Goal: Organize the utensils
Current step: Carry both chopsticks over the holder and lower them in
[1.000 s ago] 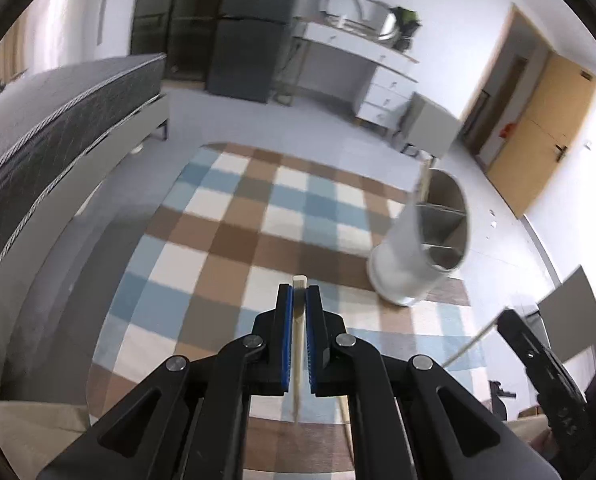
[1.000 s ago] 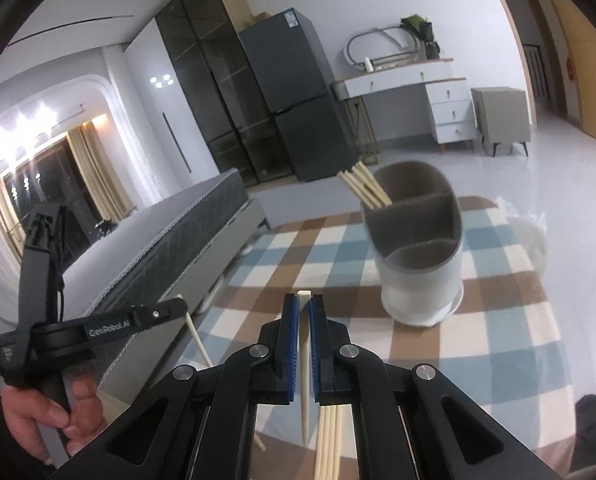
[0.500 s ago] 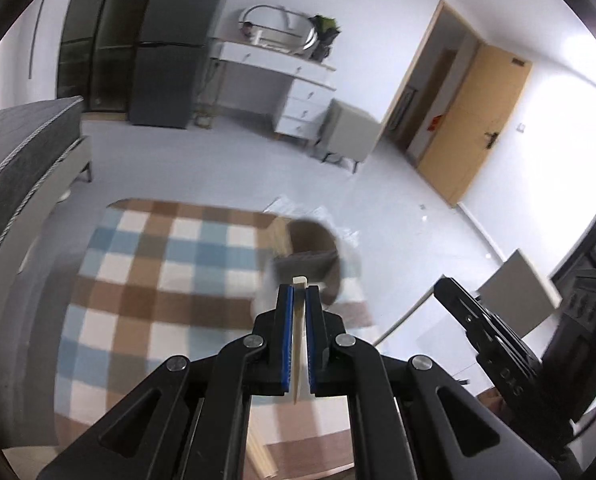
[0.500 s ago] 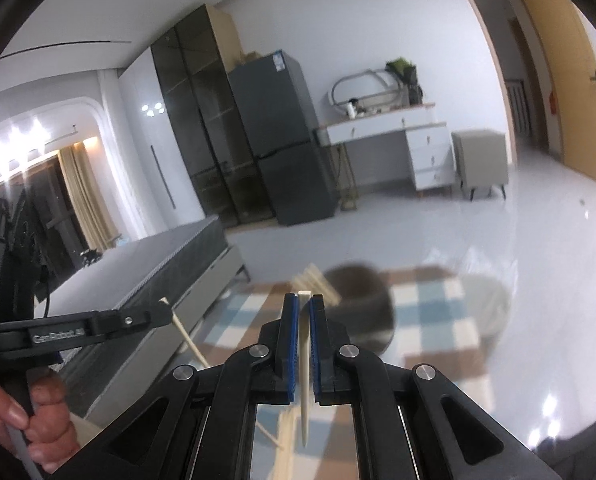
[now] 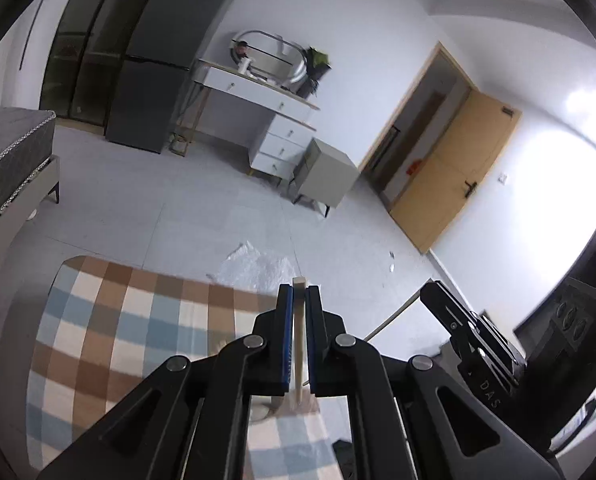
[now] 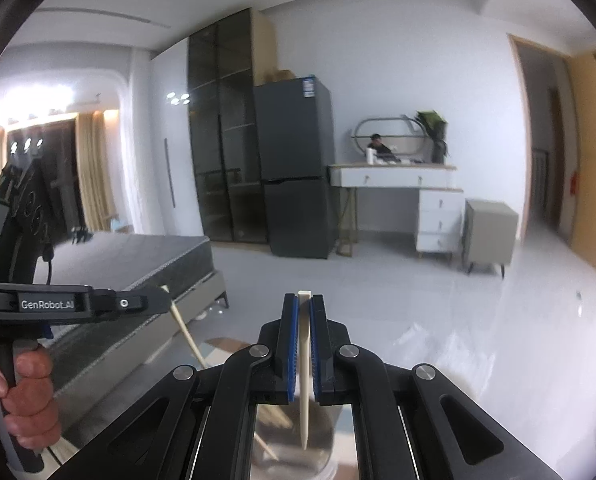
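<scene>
Both chopsticks [image 5: 298, 344] [image 6: 304, 364] have risen, tips pointing down.

In the right wrist view, the utensil holder [image 6: 298, 440] is largely hidden behind the right gripper [image 6: 304, 308], its compartments unreadable and its base cut off by the bottom edge. The chopsticks inside it [image 6: 273, 420] are glimpsed only through gaps in the gripper frame. The person's hand [image 6: 21, 396] is cropped at the left edge. In the left wrist view, the holder is masked almost wholly by the left gripper [image 5: 299, 300], and the checkered cloth [image 5: 109, 332] is blurred, its near edge covered.
</scene>
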Available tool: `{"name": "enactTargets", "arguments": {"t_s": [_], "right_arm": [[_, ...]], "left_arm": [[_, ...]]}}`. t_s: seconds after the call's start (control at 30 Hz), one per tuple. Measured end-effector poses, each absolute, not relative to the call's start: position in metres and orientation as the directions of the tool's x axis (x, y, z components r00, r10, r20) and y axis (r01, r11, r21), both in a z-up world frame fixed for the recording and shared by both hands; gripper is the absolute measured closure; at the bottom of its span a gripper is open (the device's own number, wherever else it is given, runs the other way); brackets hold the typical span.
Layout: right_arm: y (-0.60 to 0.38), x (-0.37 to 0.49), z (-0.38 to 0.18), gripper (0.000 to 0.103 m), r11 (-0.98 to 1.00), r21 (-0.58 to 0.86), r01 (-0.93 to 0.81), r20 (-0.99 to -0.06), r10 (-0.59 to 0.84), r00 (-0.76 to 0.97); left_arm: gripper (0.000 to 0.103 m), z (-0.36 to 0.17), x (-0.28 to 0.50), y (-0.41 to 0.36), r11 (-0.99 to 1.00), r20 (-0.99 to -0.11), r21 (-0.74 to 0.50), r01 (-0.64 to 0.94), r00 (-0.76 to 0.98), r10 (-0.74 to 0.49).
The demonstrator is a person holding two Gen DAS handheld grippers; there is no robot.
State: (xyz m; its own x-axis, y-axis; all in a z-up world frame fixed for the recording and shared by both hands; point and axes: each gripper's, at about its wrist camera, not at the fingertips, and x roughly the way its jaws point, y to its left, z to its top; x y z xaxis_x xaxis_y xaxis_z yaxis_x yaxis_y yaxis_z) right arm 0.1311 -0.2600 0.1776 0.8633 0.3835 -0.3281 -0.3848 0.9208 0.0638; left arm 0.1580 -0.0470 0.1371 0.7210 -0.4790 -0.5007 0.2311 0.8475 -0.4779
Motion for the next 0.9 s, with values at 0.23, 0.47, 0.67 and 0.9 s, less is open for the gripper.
{"name": "enactTargets", "arguments": {"t_s": [0.23,0.47,0.67,0.9], "right_arm": [[-0.223,0.183,0.167,0.098,0.884,-0.045,-0.465,-0.382,0.415,0.826],[-0.215,0.212,0.121,0.098,0.870,-0.010,-0.494,-0.463,0.434,0.773],[-0.214,0.219,0.095,0.098,0.856,-0.012,-0.516,-0.512,0.438,0.739],[-0.215,0.224,0.080,0.098,0.845,-0.012,-0.535,-0.555,0.439,0.707]], "left_arm": [[0.102,0.116,0.206,-0.038,0.862,-0.518,-0.463,0.207,0.725,-0.453],[0.102,0.084,0.229,-0.033,0.855,-0.556,-0.491,0.169,0.695,-0.456],[0.102,0.065,0.232,-0.036,0.850,-0.576,-0.503,0.156,0.672,-0.464],[0.102,0.062,0.229,-0.043,0.855,-0.606,-0.495,0.154,0.644,-0.467]]}}
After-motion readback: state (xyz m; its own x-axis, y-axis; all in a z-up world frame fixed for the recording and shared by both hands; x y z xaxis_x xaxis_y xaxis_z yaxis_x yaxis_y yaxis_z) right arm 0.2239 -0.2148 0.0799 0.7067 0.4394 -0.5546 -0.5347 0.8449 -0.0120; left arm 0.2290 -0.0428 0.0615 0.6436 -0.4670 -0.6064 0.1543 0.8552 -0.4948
